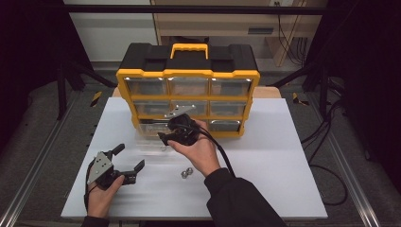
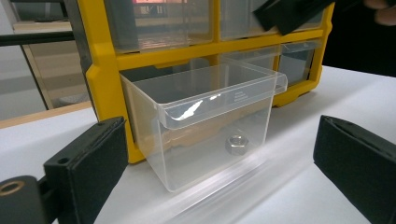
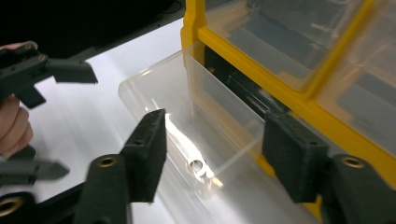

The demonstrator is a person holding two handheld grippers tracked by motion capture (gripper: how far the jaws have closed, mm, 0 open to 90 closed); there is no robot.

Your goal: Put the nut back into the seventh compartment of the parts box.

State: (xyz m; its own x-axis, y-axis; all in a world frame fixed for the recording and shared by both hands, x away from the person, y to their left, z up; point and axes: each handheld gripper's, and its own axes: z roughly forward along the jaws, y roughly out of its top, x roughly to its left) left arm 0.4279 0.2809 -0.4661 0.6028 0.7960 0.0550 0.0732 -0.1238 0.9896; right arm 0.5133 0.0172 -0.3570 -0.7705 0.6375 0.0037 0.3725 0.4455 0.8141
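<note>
Nuts are what I am sorting: one nut already lies in the clear drawer, which is pulled out of the bottom left slot of the yellow organizer and rests on the white table. In the right gripper view I see that nut shining at the drawer's bottom, close to the near wall. Two more nuts sit loose on the table, touching or nearly so, just in front of my right hand. My right gripper hovers over the open drawer with its jaws wide apart and nothing between them, so I judge it has no load now. My left gripper rests low near the table's front left, its jaws also spread wide and empty, pointing toward the drawer. By my reckoning the work is partly done: one nut is stowed, two are left to pick up and drop in, and then the drawer has to slide back into its slot. The other drawers of the organizer look closed; what they hold I cannot make out through the plastic. The loose nuts lie nearer my right hand, well apart from the left gripper.
</note>
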